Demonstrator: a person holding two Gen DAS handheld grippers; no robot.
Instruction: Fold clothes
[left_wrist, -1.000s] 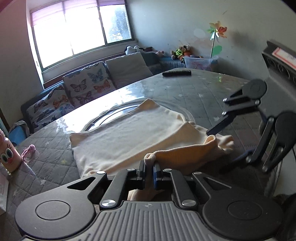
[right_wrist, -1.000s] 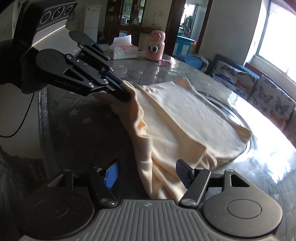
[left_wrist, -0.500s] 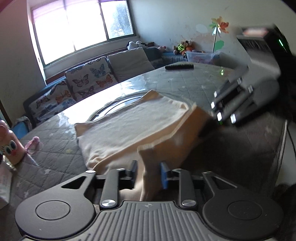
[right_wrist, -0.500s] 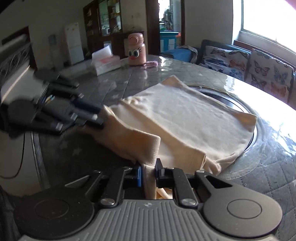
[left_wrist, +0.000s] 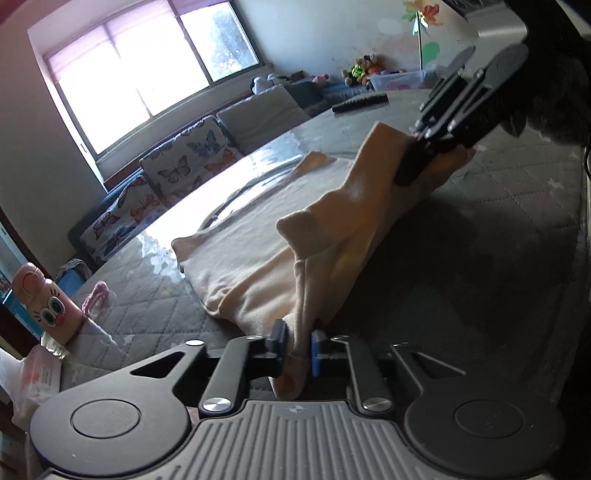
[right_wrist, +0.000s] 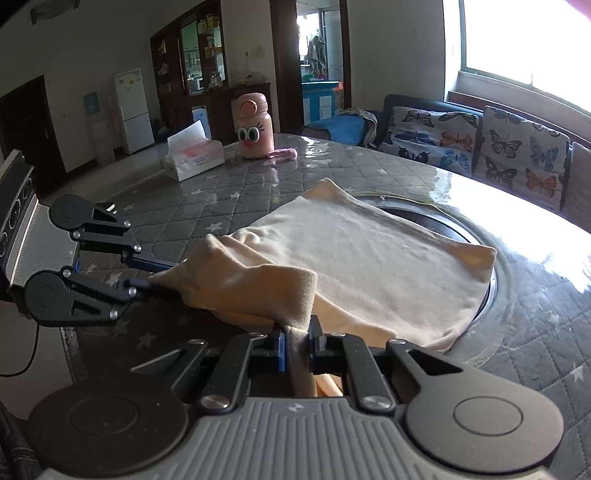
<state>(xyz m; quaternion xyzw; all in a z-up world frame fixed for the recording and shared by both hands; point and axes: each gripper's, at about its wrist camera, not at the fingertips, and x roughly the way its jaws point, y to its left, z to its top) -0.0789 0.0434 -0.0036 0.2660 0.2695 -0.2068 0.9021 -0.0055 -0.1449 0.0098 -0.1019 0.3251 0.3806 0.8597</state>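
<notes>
A cream-coloured garment (left_wrist: 266, 236) lies partly folded on the grey quilted table (left_wrist: 480, 206); it also shows in the right wrist view (right_wrist: 369, 258). My left gripper (left_wrist: 297, 345) is shut on one near corner of the garment and holds it off the table. My right gripper (right_wrist: 297, 341) is shut on the other near corner. The lifted edge hangs stretched between them. Each gripper shows in the other's view: the right one (left_wrist: 424, 147) and the left one (right_wrist: 155, 275).
A pink cartoon bottle (right_wrist: 253, 127), a tissue box (right_wrist: 194, 158) and a small pink item (right_wrist: 282, 154) stand at the table's far side. A dark remote (left_wrist: 360, 103) lies near another edge. A round inset (right_wrist: 443, 221) sits under the garment. A butterfly-cushioned sofa (right_wrist: 480, 147) is beyond.
My right gripper shut on the garment's near corner. Both grippers have lifted the near edge up off the table and drawn it taut between them.
</notes>
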